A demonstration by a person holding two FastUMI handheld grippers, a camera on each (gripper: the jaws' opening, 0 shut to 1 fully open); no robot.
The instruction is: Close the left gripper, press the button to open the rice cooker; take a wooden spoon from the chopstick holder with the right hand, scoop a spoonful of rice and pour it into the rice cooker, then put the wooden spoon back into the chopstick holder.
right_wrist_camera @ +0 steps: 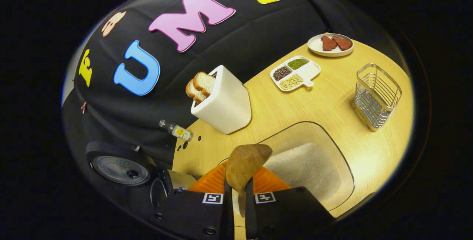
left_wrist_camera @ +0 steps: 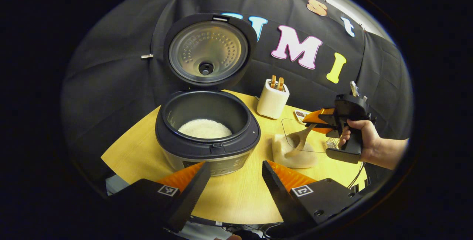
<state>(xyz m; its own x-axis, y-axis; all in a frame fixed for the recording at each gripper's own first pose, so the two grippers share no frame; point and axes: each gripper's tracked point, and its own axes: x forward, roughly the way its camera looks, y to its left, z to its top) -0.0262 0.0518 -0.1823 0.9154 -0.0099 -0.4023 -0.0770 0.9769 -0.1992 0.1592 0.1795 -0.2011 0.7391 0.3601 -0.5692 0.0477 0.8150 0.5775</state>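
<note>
Counter [left_wrist_camera: 236, 199], one, wood-topped, carries everything. Rice cooker [left_wrist_camera: 207, 136], one, near its left side: lid [left_wrist_camera: 207, 50] stands fully up, so the button press reads as done; white rice already lies in the inner pot. Clear rice tub [right_wrist_camera: 314, 166], one, sits right of the cooker, a heap of rice inside. Toaster [right_wrist_camera: 223, 103], one, behind the tub with two bread slices [right_wrist_camera: 199, 85] standing in it. Wire chopstick holder [right_wrist_camera: 377, 96], one, well to the right on the counter; it looks empty, which fits the spoon having been taken. Divided dish [right_wrist_camera: 295, 72], one, three compartments of beans or grains; small plate [right_wrist_camera: 330, 44], one, with two reddish pieces. Small bottle [right_wrist_camera: 176, 130], one, at the counter's far edge beside the toaster. Wooden spoon [right_wrist_camera: 245, 166], one: handle clamped between the right tongs [right_wrist_camera: 236, 195], which are narrow and pressing on it from both sides; in the left gripper view the bowl of the spoon dips into the rice heap in the tub, a hand [left_wrist_camera: 364, 138] holding that tool above it. Left tongs [left_wrist_camera: 236, 188] stand wide, holding nothing, hovering in front of the cooker. Judgement: roughly midway, at the scooping step. Left to do: lift a spoonful, carry it over and tip it into the cooker pot, return the spoon to the holder.
</note>
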